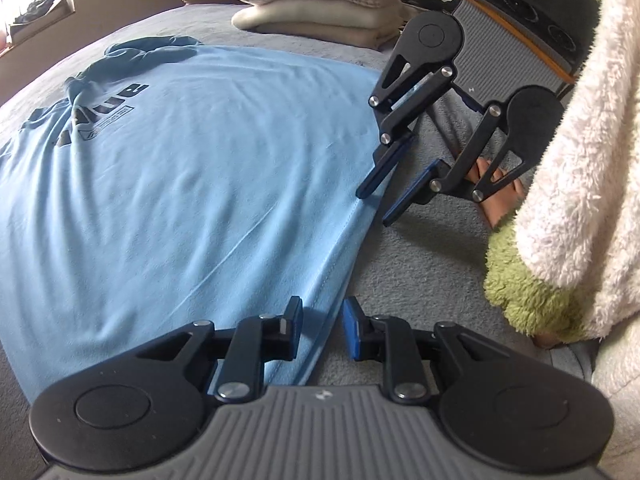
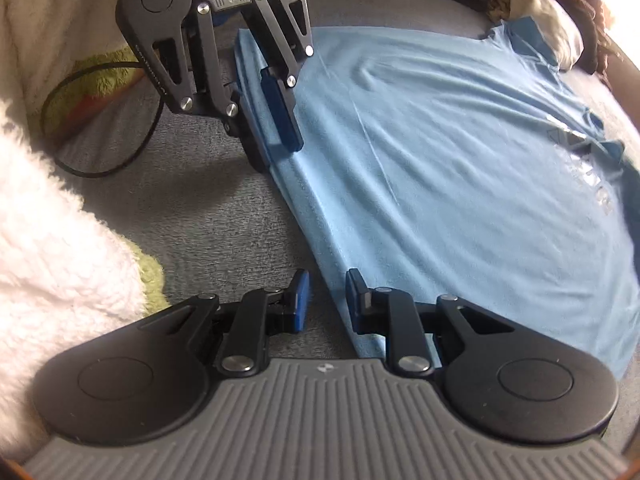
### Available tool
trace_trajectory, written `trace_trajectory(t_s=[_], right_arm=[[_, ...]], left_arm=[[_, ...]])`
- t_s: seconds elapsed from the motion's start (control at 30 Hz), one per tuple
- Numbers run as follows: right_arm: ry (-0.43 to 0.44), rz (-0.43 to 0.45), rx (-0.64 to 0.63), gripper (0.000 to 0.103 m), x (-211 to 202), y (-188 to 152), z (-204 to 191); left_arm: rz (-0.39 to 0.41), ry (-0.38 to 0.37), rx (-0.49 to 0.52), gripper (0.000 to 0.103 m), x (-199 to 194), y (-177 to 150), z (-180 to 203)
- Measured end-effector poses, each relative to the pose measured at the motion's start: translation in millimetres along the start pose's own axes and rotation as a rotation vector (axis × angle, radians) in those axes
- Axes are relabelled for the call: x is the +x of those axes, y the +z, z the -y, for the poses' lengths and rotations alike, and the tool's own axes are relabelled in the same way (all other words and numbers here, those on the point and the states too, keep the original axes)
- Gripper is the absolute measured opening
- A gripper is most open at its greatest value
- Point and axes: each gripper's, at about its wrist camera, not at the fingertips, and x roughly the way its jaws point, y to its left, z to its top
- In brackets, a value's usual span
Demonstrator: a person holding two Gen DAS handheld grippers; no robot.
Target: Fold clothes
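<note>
Grey plush blanket [image 1: 420, 280] covers the work surface. We note the left gripper [image 1: 322, 330] nearest in its own view, jaws parted, straddling the hem edge of the light blue T-shirt [image 1: 200, 184]; the pads do not press the cloth. The right gripper [image 2: 322, 300] likewise stands over the same hem further along, jaws slightly apart, hem edge between them, nothing clamped. The T-shirt lies flat on the blanket, dark printed lettering [image 1: 100, 114] toward its far end, a sleeve bunched there. Beside the hem we see a fluffy white and green sleeve [image 1: 568, 208] and a black cable [image 2: 100, 120]. Farther back sits a stack of folded clothes [image 1: 316, 4].
</note>
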Motion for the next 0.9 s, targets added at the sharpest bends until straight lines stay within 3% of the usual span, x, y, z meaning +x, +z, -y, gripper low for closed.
trace_trajectory(t_s=[0.07,0.2,0.57,0.9], right_arm=[[-0.006,-0.005,-0.007,0.018,6.3,-2.0,-0.5],[0.025,0.001,0.042,0.006,10.0,-2.6,7.5],[0.185,0.076,0.463,0.003,13.6,-16.4,71.5],[0.151,0.111,0.686,0.005,7.1,-31.9,95.9]], left_arm=[[0.002,-0.005,-0.007,0.023,3.5,1.8,-1.5],[0.004,-0.018,-0.021,0.023,4.0,3.3,-4.1],[0.004,-0.054,-0.122,0.025,4.5,4.5,-19.4],[-0.016,-0.033,-0.177,0.024,9.3,5.6,-25.1]])
